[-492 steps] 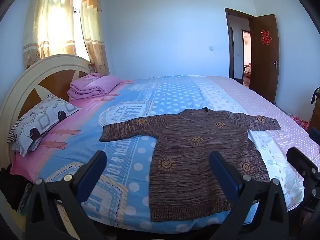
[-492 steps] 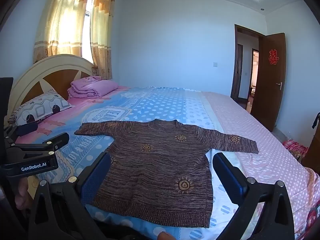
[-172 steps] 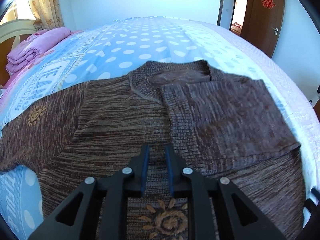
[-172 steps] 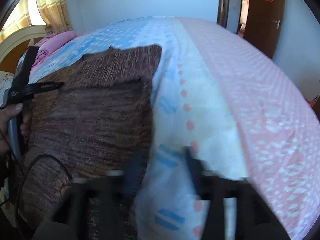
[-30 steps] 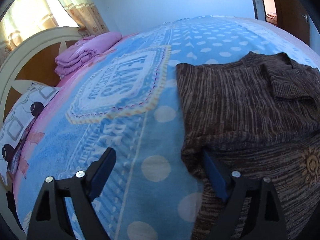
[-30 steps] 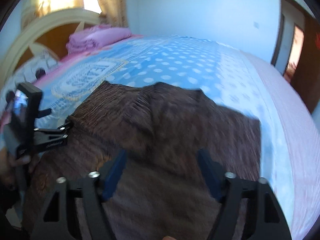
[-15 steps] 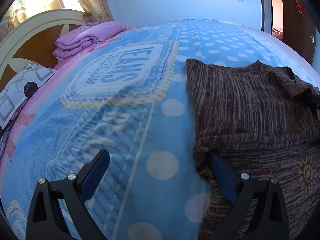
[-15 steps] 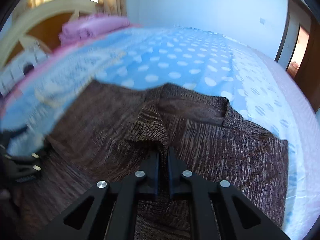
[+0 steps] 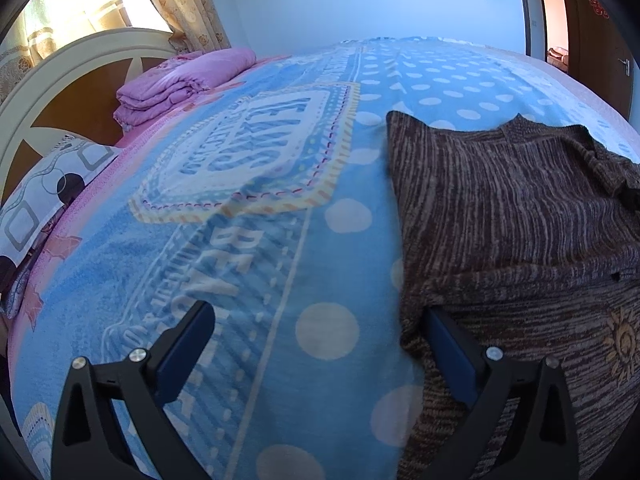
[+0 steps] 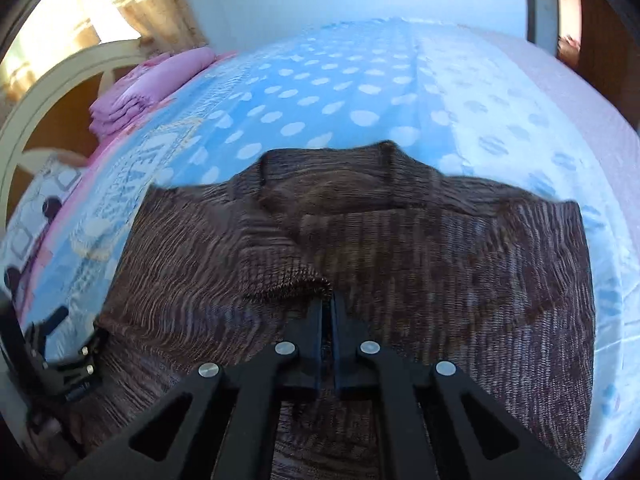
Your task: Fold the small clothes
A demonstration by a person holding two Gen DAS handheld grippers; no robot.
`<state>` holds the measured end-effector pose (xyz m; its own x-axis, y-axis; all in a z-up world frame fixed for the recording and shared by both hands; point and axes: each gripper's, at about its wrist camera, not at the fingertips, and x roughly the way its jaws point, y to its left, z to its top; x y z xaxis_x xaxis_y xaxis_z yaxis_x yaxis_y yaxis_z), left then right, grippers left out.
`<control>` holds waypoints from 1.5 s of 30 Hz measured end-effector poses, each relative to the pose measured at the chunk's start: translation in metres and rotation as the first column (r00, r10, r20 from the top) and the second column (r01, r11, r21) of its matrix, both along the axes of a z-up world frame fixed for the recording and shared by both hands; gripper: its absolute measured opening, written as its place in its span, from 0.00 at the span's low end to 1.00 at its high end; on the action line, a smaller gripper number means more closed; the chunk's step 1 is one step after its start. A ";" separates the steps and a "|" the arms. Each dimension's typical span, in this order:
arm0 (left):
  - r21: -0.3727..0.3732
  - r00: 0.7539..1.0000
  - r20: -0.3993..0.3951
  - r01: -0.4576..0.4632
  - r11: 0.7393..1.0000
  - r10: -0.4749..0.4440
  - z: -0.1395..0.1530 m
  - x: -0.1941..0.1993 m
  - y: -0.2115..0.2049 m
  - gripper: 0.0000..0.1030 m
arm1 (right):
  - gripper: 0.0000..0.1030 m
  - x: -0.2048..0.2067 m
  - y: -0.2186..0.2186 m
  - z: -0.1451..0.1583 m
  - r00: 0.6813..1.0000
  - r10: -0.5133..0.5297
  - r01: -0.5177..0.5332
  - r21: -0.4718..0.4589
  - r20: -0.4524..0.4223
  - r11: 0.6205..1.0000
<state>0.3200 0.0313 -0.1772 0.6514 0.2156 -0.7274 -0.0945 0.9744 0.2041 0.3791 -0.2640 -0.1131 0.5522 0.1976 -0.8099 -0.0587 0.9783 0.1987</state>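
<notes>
Where the blue polka-dot blanket [image 9: 280, 248] covers the bed, one brown knitted sweater [image 10: 400, 264] lies flat, neck opening toward the far wall, both sleeves folded inward across the chest. Sleeve cuff [image 10: 288, 280]: ribbed, pinched at its edge by the right gripper [image 10: 331, 308], whose blue-padded jaws are closed tight on the knit, slightly raised over the sweater's middle. Left gripper [image 9: 316, 340]: jaws spread wide, low over the blanket at the sweater's left edge; its right finger [image 9: 448, 344] presses against the folded side of the sweater, its left finger [image 9: 188, 340] over bare blanket, nothing held. Orange sun motif [image 9: 624, 340] on the lower body. Surroundings: folded pink bedding [image 9: 176, 84] near the cream-and-wood headboard [image 9: 60, 92]; patterned pillow [image 9: 44, 188] below it; yellow curtains [image 9: 120, 0] at the window; brown door [image 9: 596, 36] at far right.
</notes>
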 end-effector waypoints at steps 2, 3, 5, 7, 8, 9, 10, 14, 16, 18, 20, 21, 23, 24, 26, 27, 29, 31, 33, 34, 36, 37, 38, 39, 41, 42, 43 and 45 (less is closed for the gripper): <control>-0.001 1.000 0.001 0.000 1.000 0.000 0.000 -0.001 0.001 1.00 | 0.39 -0.001 -0.006 0.006 0.998 -0.052 0.054 -0.063 0.029 0.997; -0.003 1.000 0.001 0.000 1.000 0.000 0.000 -0.001 0.001 1.00 | 0.48 -0.004 -0.007 0.010 0.997 -0.061 0.065 -0.075 0.051 0.995; -0.001 1.000 0.002 0.000 1.000 0.000 0.001 -0.002 0.001 1.00 | 0.48 -0.013 -0.005 0.020 0.994 -0.038 0.044 -0.053 0.099 0.998; 0.001 1.000 0.002 0.000 1.000 0.000 0.001 -0.002 0.001 1.00 | 0.53 -0.015 0.013 0.027 0.993 0.038 -0.027 -0.097 0.116 0.995; 0.004 1.000 0.003 0.000 1.000 0.000 0.001 -0.002 0.001 1.00 | 0.55 -0.015 0.025 0.028 0.990 0.079 -0.063 -0.131 0.116 0.989; 0.005 1.000 0.003 0.000 1.000 0.000 0.001 -0.002 0.001 1.00 | 0.55 -0.013 0.037 0.027 0.986 0.120 -0.103 -0.152 0.112 0.983; 0.006 1.000 0.004 0.000 1.000 0.000 0.001 -0.002 0.001 1.00 | 0.55 -0.009 0.048 0.024 0.981 0.163 -0.145 -0.164 0.102 0.976; -0.003 1.000 0.003 0.002 1.000 -0.002 0.001 -0.003 0.003 1.00 | 0.55 0.028 0.035 0.004 0.999 0.015 -0.002 -0.284 0.041 0.959; -0.009 1.000 0.004 0.001 1.000 -0.001 0.001 -0.003 0.003 1.00 | 0.55 0.034 -0.004 0.010 0.981 -0.171 0.189 -0.269 0.090 0.945; -0.016 1.000 0.005 0.001 1.000 -0.001 0.001 -0.003 0.004 1.00 | 0.55 0.023 -0.036 0.022 0.962 -0.247 0.266 -0.187 0.118 0.946; -0.022 1.000 0.005 0.001 1.000 -0.001 0.001 -0.003 0.004 1.00 | 0.55 0.009 -0.036 0.028 0.975 -0.188 0.207 -0.176 0.118 0.962; -0.027 1.000 0.004 0.001 1.000 -0.001 0.001 -0.003 0.005 1.00 | 0.54 -0.005 -0.030 0.032 0.984 -0.125 0.143 -0.152 0.124 0.978; -0.035 1.000 0.005 -0.003 0.999 0.003 0.001 -0.003 0.007 1.00 | 0.48 -0.022 -0.019 0.032 0.994 -0.021 0.031 -0.082 0.112 0.996; -0.041 1.000 0.006 -0.007 0.999 0.007 0.001 -0.003 0.008 1.00 | 0.44 -0.034 -0.005 0.030 0.994 0.049 -0.044 -0.055 0.098 0.998; -0.045 1.000 0.006 -0.011 0.999 0.011 0.001 -0.003 0.008 1.00 | 0.32 -0.045 0.015 0.024 0.987 0.135 -0.130 -0.063 0.085 0.990; -0.046 1.000 0.005 -0.014 0.999 0.014 0.001 -0.003 0.009 1.00 | 0.21 -0.050 0.028 0.017 0.981 0.182 -0.176 -0.086 0.067 0.981; -0.054 1.000 0.003 -0.019 0.998 0.019 0.001 -0.003 0.010 1.00 | 0.12 -0.053 0.043 0.002 0.976 0.219 -0.214 -0.132 0.024 0.968; -0.084 0.999 -0.006 -0.037 0.996 0.037 0.000 -0.004 0.016 1.00 | 0.12 -0.063 0.050 -0.009 0.970 0.243 -0.236 -0.170 0.018 0.957; -0.115 0.999 -0.008 -0.037 0.993 0.036 0.000 -0.006 0.021 1.00 | 0.12 -0.069 0.050 -0.009 0.966 0.260 -0.251 -0.205 0.018 0.946; -0.126 0.999 -0.007 -0.035 0.991 0.034 0.000 -0.007 0.022 1.00 | 0.12 -0.070 0.050 -0.008 0.966 0.259 -0.253 -0.199 0.005 0.947; -0.150 0.999 0.027 -0.014 0.989 0.019 0.005 -0.013 0.022 1.00 | 0.12 -0.076 0.050 -0.002 0.966 0.259 -0.246 -0.239 0.024 0.939; -0.154 0.999 0.042 -0.013 0.988 0.020 0.007 -0.016 0.023 1.00 | 0.12 -0.079 0.051 0.002 0.964 0.259 -0.236 -0.266 0.055 0.935; -0.145 0.997 0.068 -0.030 0.989 0.041 0.013 -0.024 0.025 1.00 | 0.12 -0.081 0.050 0.007 0.962 0.259 -0.226 -0.278 0.089 0.934; -0.141 0.994 0.097 -0.034 0.989 0.048 0.018 -0.030 0.025 1.00 | 0.12 -0.081 0.049 0.011 0.961 0.257 -0.221 -0.268 0.104 0.938; -0.115 0.989 0.146 -0.021 0.993 0.038 0.030 -0.039 0.022 1.00 | 0.13 -0.080 0.045 0.017 0.959 0.243 -0.205 -0.235 0.143 0.950; -0.097 0.986 0.163 -0.027 0.995 0.043 0.035 -0.040 0.021 1.00 | 0.16 -0.079 0.044 0.019 0.957 0.240 -0.200 -0.228 0.165 0.953; -0.087 0.982 0.186 -0.022 0.996 0.038 0.041 -0.040 0.018 1.00 | 0.20 -0.078 0.044 0.020 0.955 0.240 -0.198 -0.226 0.176 0.954; -0.039 0.978 0.210 0.015 0.999 -0.006 0.051 -0.032 0.006 1.00 | 0.31 -0.070 0.048 0.014 0.957 0.239 -0.199 -0.228 0.164 0.953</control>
<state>0.2882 0.0370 -0.1261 0.7923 0.1816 -0.5824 -0.1210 0.9825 0.1418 0.3087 -0.2163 -0.0990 0.6597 0.1698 -0.7321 -0.2926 0.9553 -0.0421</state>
